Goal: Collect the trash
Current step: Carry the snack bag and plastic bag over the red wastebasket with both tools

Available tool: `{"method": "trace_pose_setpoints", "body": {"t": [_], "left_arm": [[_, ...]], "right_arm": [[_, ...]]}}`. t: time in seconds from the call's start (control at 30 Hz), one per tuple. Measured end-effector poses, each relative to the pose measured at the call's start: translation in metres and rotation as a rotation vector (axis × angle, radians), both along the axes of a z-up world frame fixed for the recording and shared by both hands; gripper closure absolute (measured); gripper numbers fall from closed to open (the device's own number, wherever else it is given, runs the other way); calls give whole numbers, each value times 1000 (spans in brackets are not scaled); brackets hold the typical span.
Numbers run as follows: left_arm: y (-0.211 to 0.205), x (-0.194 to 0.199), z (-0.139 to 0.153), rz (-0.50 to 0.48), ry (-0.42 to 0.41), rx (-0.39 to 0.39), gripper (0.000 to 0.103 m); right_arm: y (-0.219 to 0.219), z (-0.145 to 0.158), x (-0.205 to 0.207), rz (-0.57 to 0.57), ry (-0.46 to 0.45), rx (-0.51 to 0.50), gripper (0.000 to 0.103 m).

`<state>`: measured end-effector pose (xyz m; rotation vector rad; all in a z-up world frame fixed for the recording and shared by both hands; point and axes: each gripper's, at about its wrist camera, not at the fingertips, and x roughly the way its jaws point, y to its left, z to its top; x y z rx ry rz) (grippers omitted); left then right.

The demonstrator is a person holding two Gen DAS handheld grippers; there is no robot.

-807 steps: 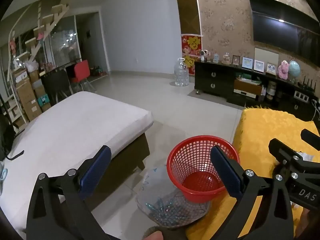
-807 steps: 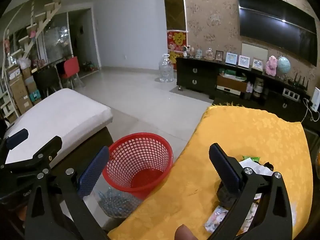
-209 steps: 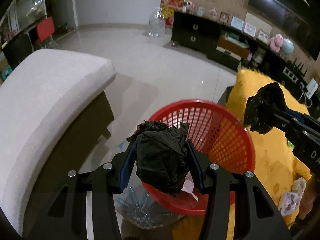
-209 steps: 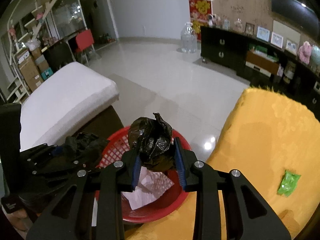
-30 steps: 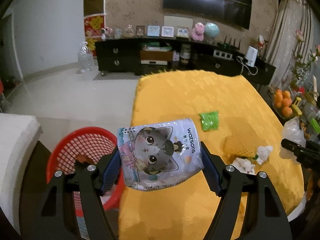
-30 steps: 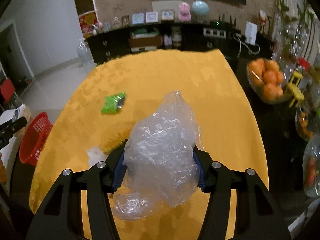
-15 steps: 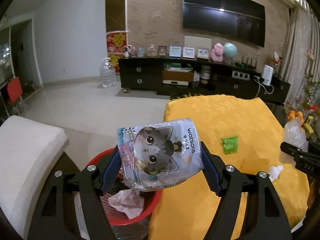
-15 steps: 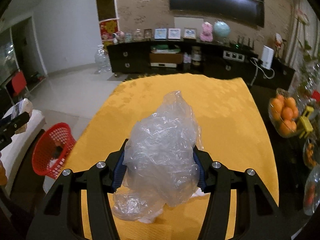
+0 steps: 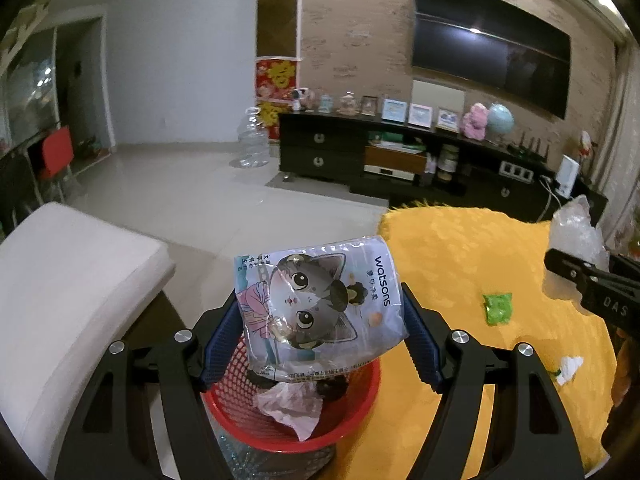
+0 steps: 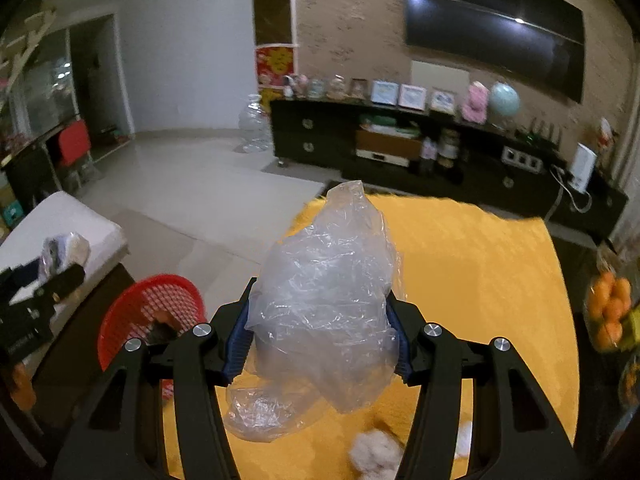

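Observation:
My left gripper (image 9: 320, 336) is shut on a Watsons wipes packet (image 9: 320, 304) with a cartoon cat, held just above the red mesh basket (image 9: 352, 408), which holds crumpled paper (image 9: 292, 404) and dark trash. My right gripper (image 10: 320, 336) is shut on a crumpled clear plastic bag (image 10: 328, 304), held above the yellow table (image 10: 480, 280); the basket (image 10: 120, 316) is at its lower left. The right gripper with the bag shows at the right edge of the left wrist view (image 9: 576, 232). A green wrapper (image 9: 497, 308) and white tissue (image 9: 568, 366) lie on the table.
A white cushioned bench (image 9: 60, 280) stands left of the basket. A black TV cabinet (image 9: 400, 160) runs along the far wall with a water jug (image 9: 252, 140) beside it. A bowl of oranges (image 10: 608, 312) sits at the table's right edge. White tissue wads (image 10: 376, 456) lie near my right gripper.
Both grippers swung left toward the basket. The basket now lies directly under the wipes packet, and the bag in the right gripper has come closer to the basket.

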<state>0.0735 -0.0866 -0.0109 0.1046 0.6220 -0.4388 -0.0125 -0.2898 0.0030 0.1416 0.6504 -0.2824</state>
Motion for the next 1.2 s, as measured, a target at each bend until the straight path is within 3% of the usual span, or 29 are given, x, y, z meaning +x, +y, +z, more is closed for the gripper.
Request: {"method": "trace_pose_setpoints", "body": {"t": [0.47, 0.97, 1.2], "left_arm": [[36, 21, -8, 123, 31, 15, 33], [65, 41, -36, 195, 103, 71, 33], [65, 47, -63, 195, 160, 115, 33]], "right_arm": [[52, 9, 65, 209, -24, 23, 49], [86, -18, 103, 322, 30, 107, 49], [103, -38, 115, 356, 85, 129, 49]]}}
